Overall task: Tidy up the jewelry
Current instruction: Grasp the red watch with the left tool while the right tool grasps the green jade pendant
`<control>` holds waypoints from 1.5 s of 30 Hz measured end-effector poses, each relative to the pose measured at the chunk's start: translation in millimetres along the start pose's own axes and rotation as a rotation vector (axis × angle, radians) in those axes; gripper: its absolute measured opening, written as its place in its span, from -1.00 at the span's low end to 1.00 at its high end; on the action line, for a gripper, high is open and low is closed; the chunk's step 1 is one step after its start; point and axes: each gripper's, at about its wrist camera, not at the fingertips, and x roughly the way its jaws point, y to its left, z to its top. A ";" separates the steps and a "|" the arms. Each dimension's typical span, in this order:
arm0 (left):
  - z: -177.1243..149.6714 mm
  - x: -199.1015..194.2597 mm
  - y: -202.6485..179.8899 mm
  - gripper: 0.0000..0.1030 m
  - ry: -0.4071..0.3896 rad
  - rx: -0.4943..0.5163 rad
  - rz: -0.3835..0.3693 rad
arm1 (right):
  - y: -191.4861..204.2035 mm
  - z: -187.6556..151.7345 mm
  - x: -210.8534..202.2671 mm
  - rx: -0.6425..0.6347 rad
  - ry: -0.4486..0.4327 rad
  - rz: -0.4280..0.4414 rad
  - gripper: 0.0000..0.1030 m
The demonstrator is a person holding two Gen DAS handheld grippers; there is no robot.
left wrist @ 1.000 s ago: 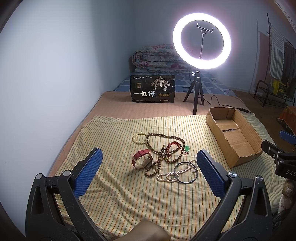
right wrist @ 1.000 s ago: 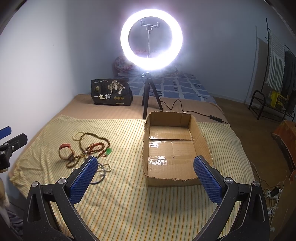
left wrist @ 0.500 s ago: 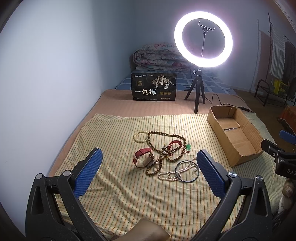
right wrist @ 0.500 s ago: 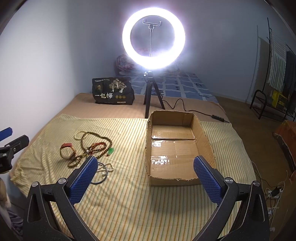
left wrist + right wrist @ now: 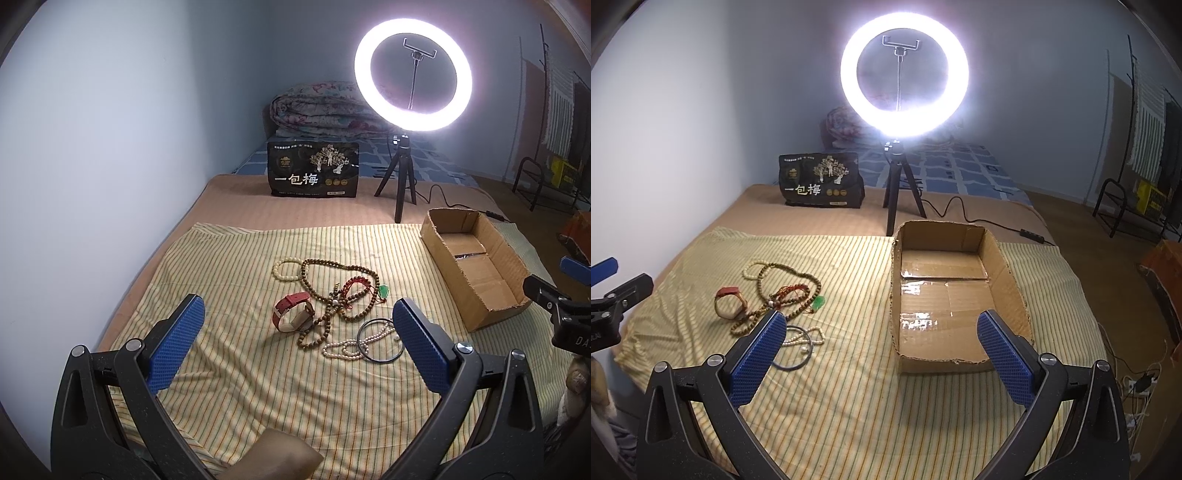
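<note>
1. Since the earlier frames both of your grippers have eased forward and a little lower over the bed; the jewelry sits slightly nearer in both wrist views, and nothing on the striped cloth (image 5: pixel 229 369) has shifted.
2. That suggests you are only approaching: no piece has been lifted and the cardboard box (image 5: pixel 1008 280) holds nothing yet.
3. Your left gripper (image 5: pixel 295 332) has its blue pads spread wide and empty, hanging over the near part of the cloth, aimed at the pile.
4. Your right gripper (image 5: pixel 882 343) is likewise spread wide and empty, aimed between the pile and the box's near wall.
5. The jewelry lies in a loose tangle around the middle of the cloth: the red-strapped watch (image 5: pixel 293 316) stands on edge at the left, the brown bead necklace (image 5: pixel 332 291) loops through the red cord with the green pendant (image 5: pixel 384 291), the cream bead bracelet (image 5: pixel 286 269) lies toward the far edge, and the pearl strand (image 5: pixel 345 347) crosses the dark bangle (image 5: pixel 380 341) nearest you.
6. The box sits at the cloth's right edge, well apart from the pile.
7. The watch looks like the easiest first pick, since it stands at the edge of the tangle.
</note>
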 end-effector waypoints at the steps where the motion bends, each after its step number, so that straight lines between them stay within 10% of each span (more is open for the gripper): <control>1: 1.8 1.2 0.5 1.00 0.005 0.001 -0.001 | 0.6 0.3 0.9 -0.001 0.001 0.000 0.99; 26: 12.2 48.9 36.6 0.99 0.098 0.006 -0.028 | 22.3 20.6 41.2 -0.090 0.023 0.008 0.99; 39: 5.2 101.9 45.7 0.42 0.258 -0.011 -0.136 | 31.2 35.6 93.5 -0.098 0.108 0.163 0.99; 45: -2.9 131.3 42.8 0.10 0.329 0.008 -0.186 | 39.7 31.2 140.5 -0.075 0.269 0.210 0.49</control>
